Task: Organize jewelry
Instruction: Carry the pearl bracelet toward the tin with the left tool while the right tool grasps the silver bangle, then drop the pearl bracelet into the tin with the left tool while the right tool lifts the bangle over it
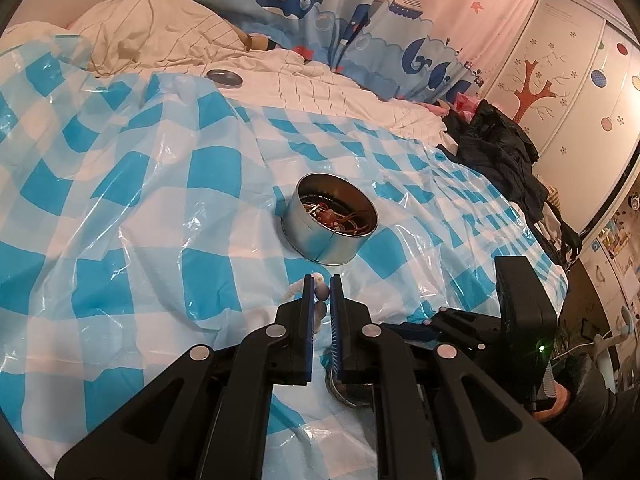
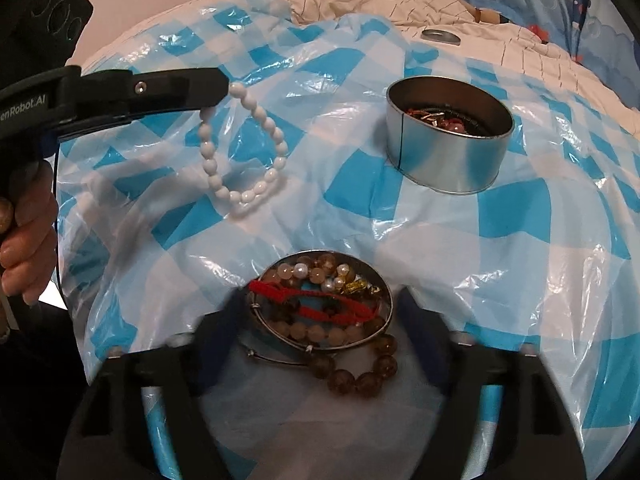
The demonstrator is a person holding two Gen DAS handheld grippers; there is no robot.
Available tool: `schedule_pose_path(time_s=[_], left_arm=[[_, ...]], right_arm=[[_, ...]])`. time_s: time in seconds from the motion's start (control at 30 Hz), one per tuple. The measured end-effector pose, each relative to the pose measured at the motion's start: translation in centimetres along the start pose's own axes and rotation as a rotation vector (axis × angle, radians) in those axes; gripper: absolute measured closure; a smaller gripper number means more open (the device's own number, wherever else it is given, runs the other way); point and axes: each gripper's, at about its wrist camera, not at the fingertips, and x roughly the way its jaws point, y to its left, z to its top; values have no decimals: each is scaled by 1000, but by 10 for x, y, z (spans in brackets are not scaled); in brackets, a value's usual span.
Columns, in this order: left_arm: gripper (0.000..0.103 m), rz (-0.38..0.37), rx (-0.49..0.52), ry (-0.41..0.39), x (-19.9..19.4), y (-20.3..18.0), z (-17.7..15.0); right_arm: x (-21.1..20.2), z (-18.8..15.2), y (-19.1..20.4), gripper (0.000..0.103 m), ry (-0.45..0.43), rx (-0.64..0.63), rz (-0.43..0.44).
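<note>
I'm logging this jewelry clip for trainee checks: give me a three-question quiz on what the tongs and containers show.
1. True or false: the left tongs hold the white bead bracelet.
2. What sits between the open right tongs? A) a lid B) a shallow dish of bracelets C) nothing
3. Fill in: the round metal tin already contains ____.

Key: 1 true; 2 B; 3 jewelry
</note>
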Motion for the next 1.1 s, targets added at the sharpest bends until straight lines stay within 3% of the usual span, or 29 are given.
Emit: schedule_pose_path(time_s=[0.13,0.3,0.57,0.73,0.9,1.03,1.1], left_arm=[[96,-1,-1,-3,-1,-1,1],[96,-4,-1,-3,-2,-2,2],[96,-22,6,-9,-2,-7,9],[96,-48,22,-32,2,-20,21],[96,-98,34,-74,20,-44,49],[96,-163,15,-109,44,-54,68],[93,-152,-28,-114,65,-47,75]], right_arm=[[-4,0,-1,35,-15,7,13],[-21,5,-6,35,-101,44,63],[-37,12,-34,35,-178,194,129],[-54,17,-46,35,-251,235,85],[-59,18,-61,35,-265,290,71],[-63,17,-72,35,-276,318,60],[-65,17,-75,35,-282,317,46]])
